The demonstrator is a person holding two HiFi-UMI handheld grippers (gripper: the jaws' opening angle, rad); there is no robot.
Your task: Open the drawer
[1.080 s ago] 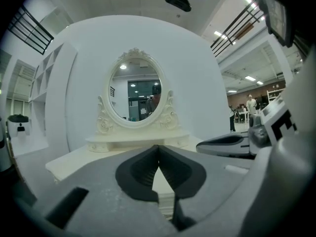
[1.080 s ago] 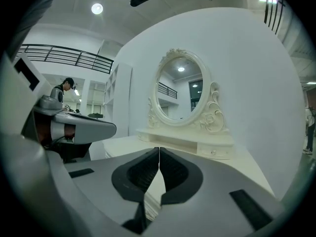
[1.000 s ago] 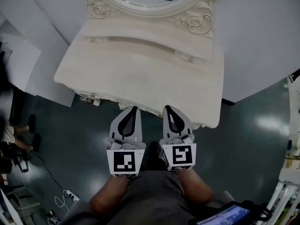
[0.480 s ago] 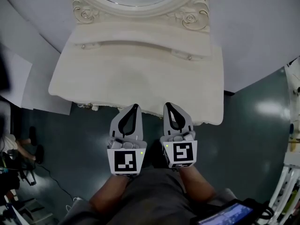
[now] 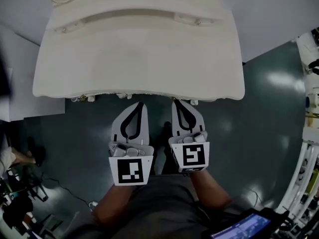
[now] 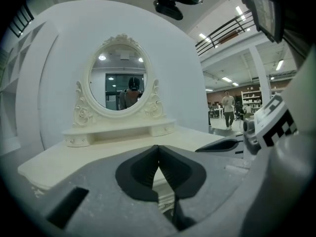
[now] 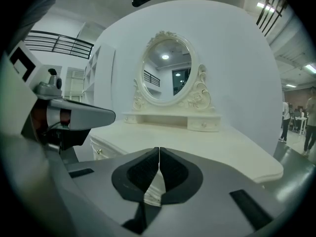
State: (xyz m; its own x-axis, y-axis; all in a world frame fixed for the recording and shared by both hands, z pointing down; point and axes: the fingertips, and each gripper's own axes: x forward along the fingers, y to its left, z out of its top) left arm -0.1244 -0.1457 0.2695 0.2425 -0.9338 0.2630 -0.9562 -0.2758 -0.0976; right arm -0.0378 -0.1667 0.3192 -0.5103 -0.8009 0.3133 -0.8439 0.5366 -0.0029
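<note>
A cream dressing table (image 5: 139,59) fills the top of the head view. Its drawer fronts hide under the overhanging front edge; only small knobs (image 5: 122,96) peek out below it. In the right gripper view one front drawer with a knob (image 7: 100,152) shows at the table's left corner. My left gripper (image 5: 141,103) and right gripper (image 5: 175,101) hang side by side just in front of that edge, tips pointing at it. Both are shut and empty, jaws pressed together in the left gripper view (image 6: 158,147) and the right gripper view (image 7: 159,149). Neither touches the table.
An oval mirror (image 6: 118,83) in a carved frame stands at the table's back, over a shelf with small drawers (image 5: 192,20). A white curved backdrop (image 7: 237,58) is behind. Dark green floor (image 5: 259,108), cables at lower left (image 5: 30,193), white racks at right (image 5: 306,133).
Both grippers have sunk from over the tabletop's front edge to just in front of and below it. The head view has tipped down, so the mirror has left the frame.
</note>
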